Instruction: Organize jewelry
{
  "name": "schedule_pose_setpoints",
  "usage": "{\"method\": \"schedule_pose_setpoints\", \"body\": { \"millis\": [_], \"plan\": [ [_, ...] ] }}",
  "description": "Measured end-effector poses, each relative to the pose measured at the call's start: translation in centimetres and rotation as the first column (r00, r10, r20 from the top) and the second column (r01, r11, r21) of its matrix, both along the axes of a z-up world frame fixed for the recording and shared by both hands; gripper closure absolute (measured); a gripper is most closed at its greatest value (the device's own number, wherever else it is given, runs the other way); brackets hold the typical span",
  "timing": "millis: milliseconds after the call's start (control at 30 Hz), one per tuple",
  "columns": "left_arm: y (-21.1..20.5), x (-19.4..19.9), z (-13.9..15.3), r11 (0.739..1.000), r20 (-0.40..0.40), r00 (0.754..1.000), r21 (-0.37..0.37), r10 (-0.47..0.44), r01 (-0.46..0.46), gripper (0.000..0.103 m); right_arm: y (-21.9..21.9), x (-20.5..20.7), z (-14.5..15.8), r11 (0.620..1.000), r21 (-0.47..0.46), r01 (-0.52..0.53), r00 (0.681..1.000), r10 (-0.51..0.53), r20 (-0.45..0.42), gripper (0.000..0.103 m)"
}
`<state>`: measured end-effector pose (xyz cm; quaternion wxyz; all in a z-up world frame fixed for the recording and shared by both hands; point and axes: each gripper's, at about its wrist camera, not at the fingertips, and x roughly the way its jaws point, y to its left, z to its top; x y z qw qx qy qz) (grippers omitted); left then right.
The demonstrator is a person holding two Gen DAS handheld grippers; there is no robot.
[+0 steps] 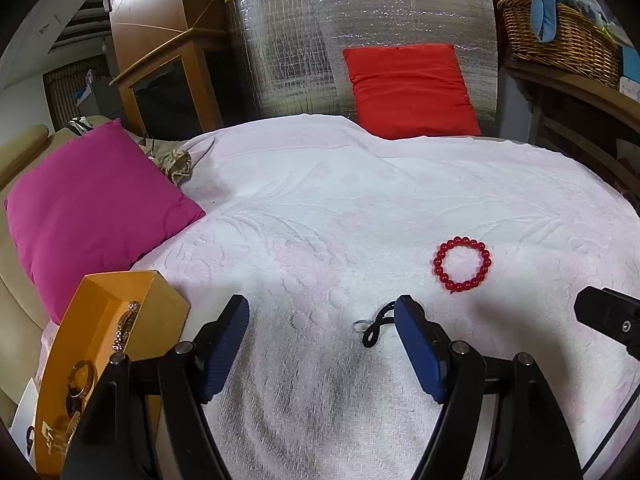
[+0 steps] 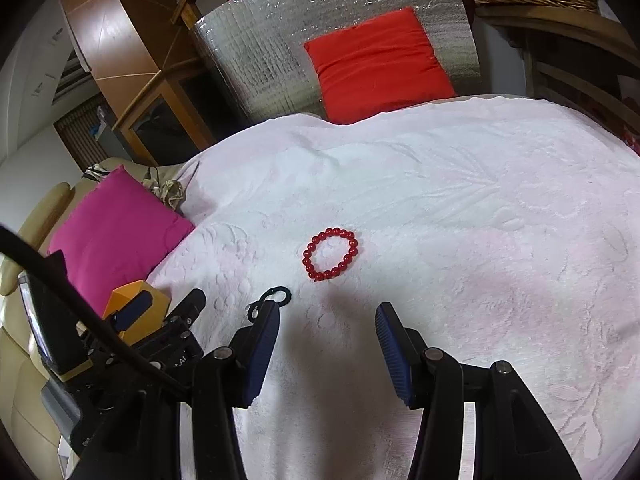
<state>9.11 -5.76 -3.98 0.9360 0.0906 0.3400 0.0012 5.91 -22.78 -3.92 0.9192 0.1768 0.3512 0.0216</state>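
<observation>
A red bead bracelet (image 1: 462,264) lies flat on the white towel (image 1: 320,200); it also shows in the right wrist view (image 2: 330,254). A black cord with a small ring (image 1: 374,326) lies between my left gripper's fingers, close to the right one; it also shows in the right wrist view (image 2: 272,298) beside my right gripper's left finger. An orange box (image 1: 108,320) at the left holds several gold pieces. My left gripper (image 1: 320,312) is open and empty. My right gripper (image 2: 328,316) is open and empty, just short of the bracelet.
A magenta cushion (image 1: 92,204) lies at the towel's left edge, behind the box. A red cushion (image 1: 408,88) leans on a silver foil panel (image 1: 304,40) at the back. A wicker basket (image 1: 560,32) sits on a shelf at the far right.
</observation>
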Motion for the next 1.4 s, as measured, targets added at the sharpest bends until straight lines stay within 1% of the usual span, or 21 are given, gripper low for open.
{"method": "schedule_pose_setpoints", "body": {
  "millis": [533, 1400],
  "plan": [
    [0.50, -0.10, 0.08, 1.000, 0.003, 1.000, 0.000, 0.000, 0.000, 0.027, 0.72, 0.35, -0.58, 1.000, 0.001, -0.003, 1.000, 0.003, -0.011, 0.049],
    [0.36, -0.25, 0.06, 1.000, 0.002, 1.000, 0.007, -0.004, 0.004, 0.027, 0.93, 0.35, -0.66, 1.000, 0.001, -0.006, 1.000, 0.006, -0.010, 0.049]
  ]
}}
